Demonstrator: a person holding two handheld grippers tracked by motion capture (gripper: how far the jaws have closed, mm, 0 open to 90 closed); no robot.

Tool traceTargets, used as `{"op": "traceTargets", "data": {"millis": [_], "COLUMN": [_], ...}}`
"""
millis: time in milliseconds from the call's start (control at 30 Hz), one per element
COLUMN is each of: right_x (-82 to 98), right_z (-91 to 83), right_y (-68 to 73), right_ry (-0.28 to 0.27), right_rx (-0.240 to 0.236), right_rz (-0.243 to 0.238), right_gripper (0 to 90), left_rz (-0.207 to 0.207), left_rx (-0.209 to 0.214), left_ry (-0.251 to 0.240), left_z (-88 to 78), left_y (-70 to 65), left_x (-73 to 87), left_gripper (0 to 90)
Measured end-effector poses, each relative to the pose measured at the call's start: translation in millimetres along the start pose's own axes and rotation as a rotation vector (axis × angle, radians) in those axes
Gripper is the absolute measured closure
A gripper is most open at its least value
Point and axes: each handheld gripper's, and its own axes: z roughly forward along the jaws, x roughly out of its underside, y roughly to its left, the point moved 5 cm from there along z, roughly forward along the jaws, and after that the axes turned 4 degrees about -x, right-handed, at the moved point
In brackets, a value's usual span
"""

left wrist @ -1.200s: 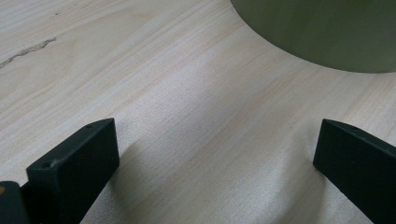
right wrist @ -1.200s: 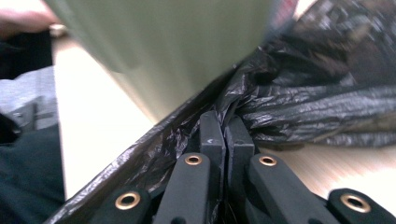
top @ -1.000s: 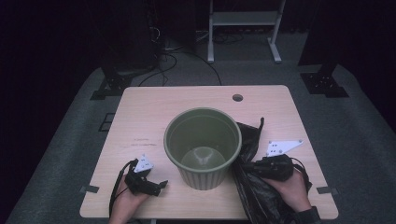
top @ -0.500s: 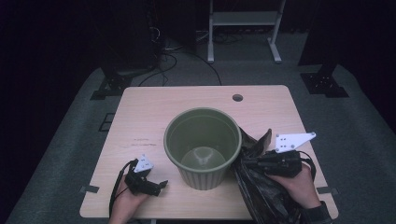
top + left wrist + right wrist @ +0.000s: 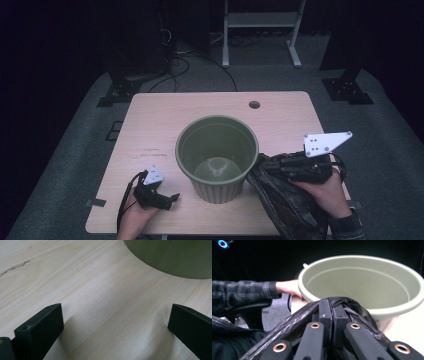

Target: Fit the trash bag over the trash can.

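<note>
Your right tool (image 5: 267, 165) is clamped on a black bin bag (image 5: 287, 205) just right of the green bucket (image 5: 217, 155). Your left tool (image 5: 167, 199) rests on the table (image 5: 165, 130), jaws apart, near-left of the bucket.

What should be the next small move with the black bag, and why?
Probably lift the right gripper a little higher and carry the black bag over the rim of the green bucket. Its jaws are shut on the bag's edge just beside the rim, the bucket is empty, and the left gripper rests open on the table.
</note>
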Motion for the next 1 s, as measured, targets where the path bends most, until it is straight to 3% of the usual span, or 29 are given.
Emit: {"op": "traceTargets", "data": {"millis": [533, 667, 1000], "right_x": [-46.3, -58.1, -82.6], "right_z": [12.8, 19.1, 46.9], "right_y": [-5.6, -10.7, -24.0], "right_ry": [-0.051, -0.081, -0.073], "right_rx": [-0.105, -0.151, -0.169], "right_rz": [-0.027, -0.025, -0.024], "right_gripper": [88.2, 88.2, 88.2], "left_rz": [0.0, -0.001, 0.002], "left_rx": [0.0, 0.0, 0.002], "left_ry": [-0.002, -0.002, -0.002], "left_z": [0.1, 0.1, 0.1], "left_y": [0.0, 0.0, -0.2], "left_x": [0.0, 0.0, 0.0], "left_gripper": [0.0, 0.0, 0.0]}}
